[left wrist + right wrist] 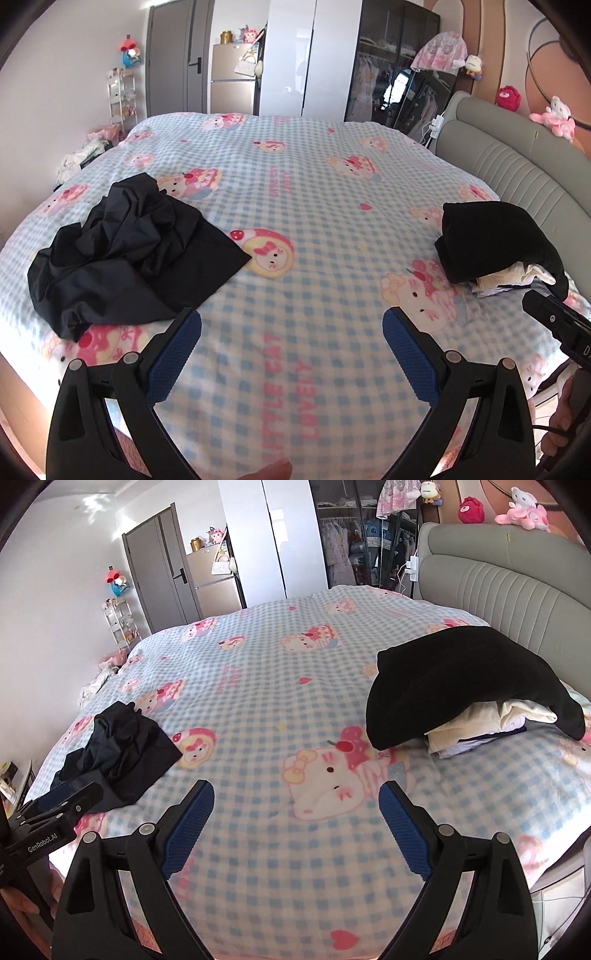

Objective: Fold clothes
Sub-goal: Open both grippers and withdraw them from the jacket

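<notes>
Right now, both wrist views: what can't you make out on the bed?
- Folded stack, right wrist view: the black garment draped over it hides the pieces' count and kind.
- Crumpled dark garment, left wrist view: bunched folds hide what garment it is.
- Left hand-held gripper, right wrist view: cut off by the left edge.
- Bedside clutter, left wrist view: too small.

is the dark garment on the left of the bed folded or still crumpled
Crumpled: the dark garment lies in a bunched, creased heap on the bed, with no neat edges.
</notes>
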